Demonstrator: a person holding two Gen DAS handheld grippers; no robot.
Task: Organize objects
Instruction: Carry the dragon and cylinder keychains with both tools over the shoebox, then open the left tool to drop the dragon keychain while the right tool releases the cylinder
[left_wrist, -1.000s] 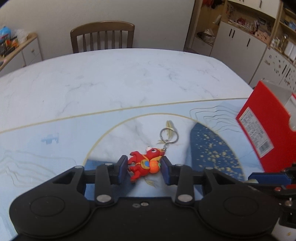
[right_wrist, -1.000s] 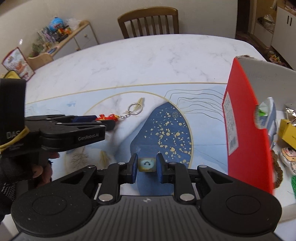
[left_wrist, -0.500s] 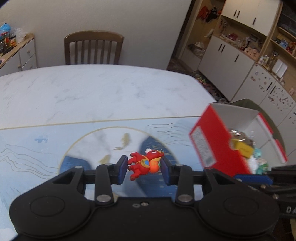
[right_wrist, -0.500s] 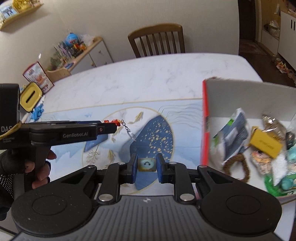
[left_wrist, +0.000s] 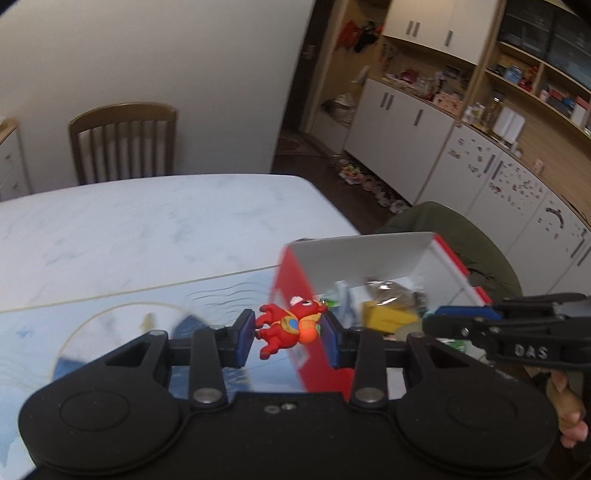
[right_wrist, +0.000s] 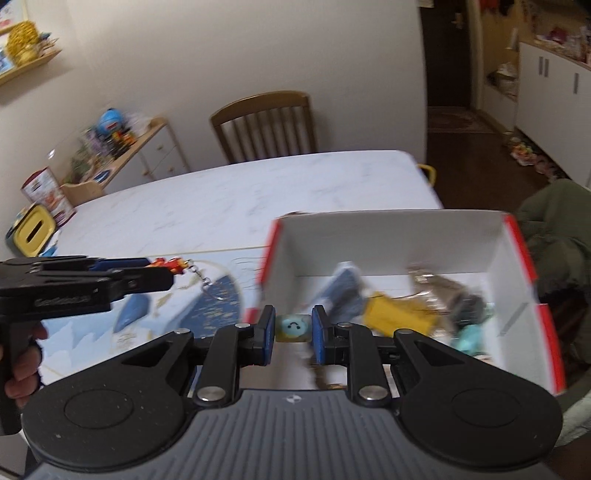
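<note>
My left gripper (left_wrist: 288, 330) is shut on a red dragon keychain (left_wrist: 286, 325), held in the air just left of the red box (left_wrist: 306, 291). In the right wrist view the keychain (right_wrist: 171, 265) shows with its chain and ring (right_wrist: 208, 290) dangling over the mat. My right gripper (right_wrist: 293, 330) is shut on a small square block with a blue smiley face (right_wrist: 293, 326), hovering at the near left corner of the open red box (right_wrist: 509, 266). Several small items lie inside the box, among them a yellow packet (right_wrist: 395, 314).
The box stands on the right end of a marble table (left_wrist: 147, 225) with a blue patterned mat (right_wrist: 144, 314). A wooden chair (left_wrist: 122, 142) is at the far side. A green padded chair back (left_wrist: 454, 236) sits behind the box. A yellow container (right_wrist: 31, 234) is at the table's left edge.
Both grippers have risen and swung right toward the box, each still holding its item. The keychain left the table about a second ago and now hangs beside the box wall.
</note>
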